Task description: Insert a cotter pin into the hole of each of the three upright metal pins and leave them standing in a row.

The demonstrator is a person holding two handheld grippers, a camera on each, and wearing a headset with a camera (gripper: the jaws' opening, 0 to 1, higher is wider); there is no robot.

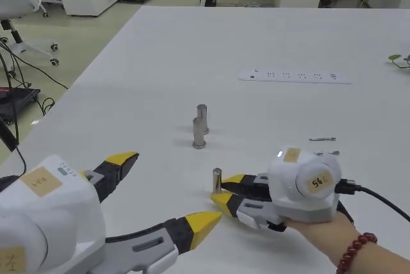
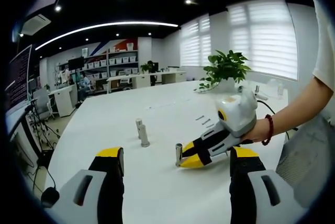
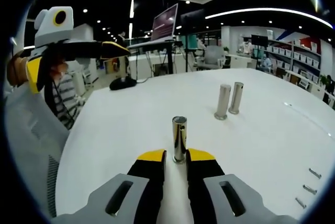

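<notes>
At 7 o'clock of the head view the left gripper [image 1: 163,189] hangs above the white table [image 1: 128,82]. Its yellow-tipped jaws are spread wide with nothing between them, and its body is cut off by the bottom edge. Near the centre, two far pins [image 1: 199,132] stand upright and close together, the nearer one partly covering the other. At 5 o'clock from them the near pin [image 1: 217,180] stands alone, its foot hidden behind the right gripper [image 1: 224,192]. The right gripper view shows that gripper's jaws tight on either side of the foot, clamping it. Any cross-hole in the pins is too small to make out. At 2 o'clock of the right gripper the cotter pins [image 1: 322,139] lie flat on the table. One is half hidden behind the gripper's body, so their count is unclear. At 12 o'clock from them lies a white power strip [image 1: 295,76].
</notes>
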